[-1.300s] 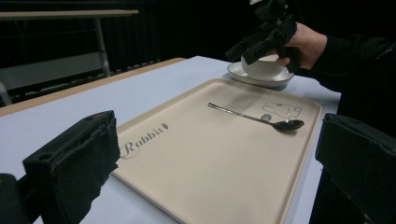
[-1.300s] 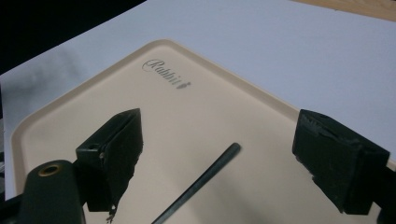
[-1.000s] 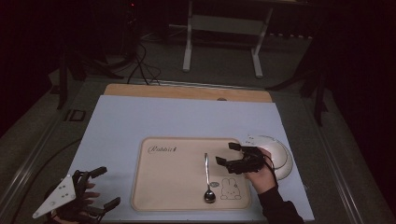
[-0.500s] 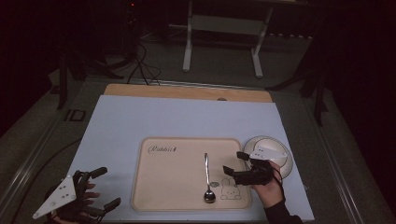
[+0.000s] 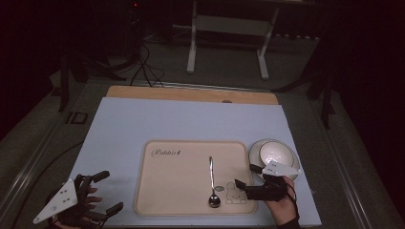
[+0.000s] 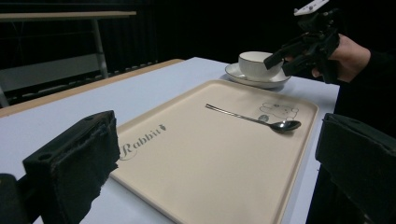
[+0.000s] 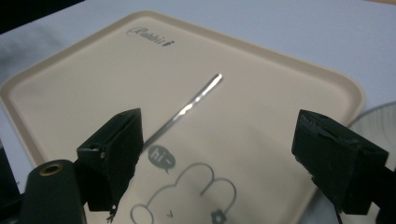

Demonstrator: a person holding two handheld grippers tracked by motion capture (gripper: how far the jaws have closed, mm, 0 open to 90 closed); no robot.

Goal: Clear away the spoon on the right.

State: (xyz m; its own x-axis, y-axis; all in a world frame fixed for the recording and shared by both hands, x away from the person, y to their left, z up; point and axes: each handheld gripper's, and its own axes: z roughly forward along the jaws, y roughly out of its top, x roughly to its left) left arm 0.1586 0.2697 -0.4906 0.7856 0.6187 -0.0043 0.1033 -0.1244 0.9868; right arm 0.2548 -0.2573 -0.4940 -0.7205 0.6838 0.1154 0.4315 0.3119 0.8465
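Drawn back from the bowl (image 5: 273,153), my right gripper (image 5: 248,177) is hovering released beside the spoon (image 5: 213,183); left gripper (image 5: 106,192) is resting released.

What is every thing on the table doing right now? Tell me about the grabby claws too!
Tray: lying flat on the table, holding the spoon.
Spoon: lying on the tray, bowl end toward the person, nothing touching it.
Cup: upright on its saucer, right of the tray.
Saucer: flat on the table, under the cup.
Left gripper: open, holding nothing.
Right gripper: open, holding nothing, by the tray's right edge.
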